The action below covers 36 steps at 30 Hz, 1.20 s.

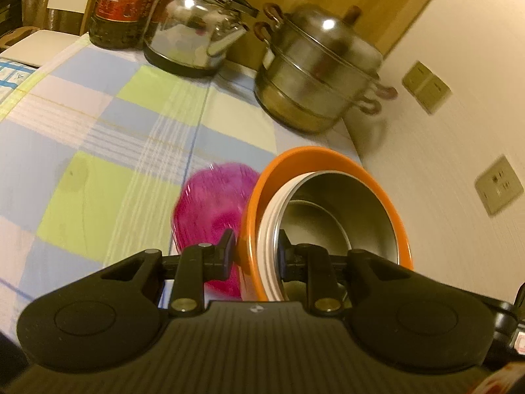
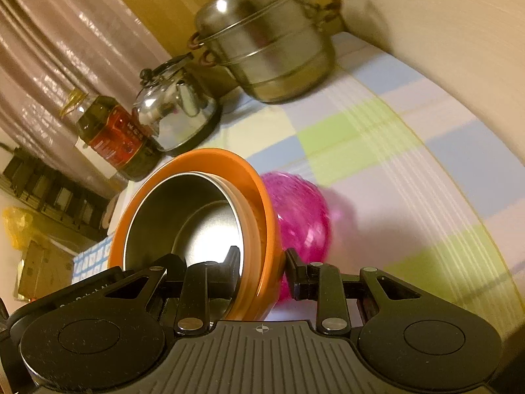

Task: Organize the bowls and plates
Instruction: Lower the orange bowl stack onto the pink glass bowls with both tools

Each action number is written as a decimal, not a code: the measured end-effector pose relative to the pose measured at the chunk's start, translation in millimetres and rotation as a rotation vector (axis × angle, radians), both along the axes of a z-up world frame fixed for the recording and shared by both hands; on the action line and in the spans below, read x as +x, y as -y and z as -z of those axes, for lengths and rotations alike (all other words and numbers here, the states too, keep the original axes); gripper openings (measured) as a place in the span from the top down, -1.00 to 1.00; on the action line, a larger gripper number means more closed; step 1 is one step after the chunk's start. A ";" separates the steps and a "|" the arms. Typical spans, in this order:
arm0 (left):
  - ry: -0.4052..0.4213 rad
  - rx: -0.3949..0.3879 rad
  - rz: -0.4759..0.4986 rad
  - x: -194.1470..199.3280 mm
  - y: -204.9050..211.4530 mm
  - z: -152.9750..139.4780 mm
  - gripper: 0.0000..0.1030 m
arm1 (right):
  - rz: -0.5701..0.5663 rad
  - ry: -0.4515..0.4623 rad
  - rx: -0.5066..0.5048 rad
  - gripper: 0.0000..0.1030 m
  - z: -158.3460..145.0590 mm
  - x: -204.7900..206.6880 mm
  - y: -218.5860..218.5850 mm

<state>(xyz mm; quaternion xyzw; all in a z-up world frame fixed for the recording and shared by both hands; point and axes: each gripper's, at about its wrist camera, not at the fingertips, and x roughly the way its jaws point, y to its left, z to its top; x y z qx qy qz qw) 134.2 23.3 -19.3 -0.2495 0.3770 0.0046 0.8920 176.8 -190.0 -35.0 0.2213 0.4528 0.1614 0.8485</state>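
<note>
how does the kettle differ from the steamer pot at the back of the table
The kettle is rounded and mirror-shiny with a spout, a black base and a black top handle; the steamer pot is taller, stacked in tiers, duller, with looped side handles and a domed lid. Both are metal and stand upright on the checked tablecloth.

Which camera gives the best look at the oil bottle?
The right wrist view: the oil bottle shows whole, with cap, yellow handle and red label. The left wrist view cuts off its top, showing only label and base.
</note>
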 end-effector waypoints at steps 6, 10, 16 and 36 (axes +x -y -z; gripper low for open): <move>-0.025 0.019 0.046 -28.5 29.4 5.4 0.57 | 0.040 -0.021 0.005 0.43 3.6 -37.0 29.7; -0.040 0.028 0.056 -43.1 41.6 10.3 0.57 | 0.047 -0.036 0.004 0.43 7.8 -52.3 42.4; -0.071 0.030 0.058 -56.0 44.1 18.2 0.57 | 0.031 -0.063 -0.002 0.43 15.1 -63.3 46.8; -0.077 0.033 0.022 -25.3 28.6 14.7 0.57 | 0.001 -0.071 0.009 0.43 16.6 -34.5 31.1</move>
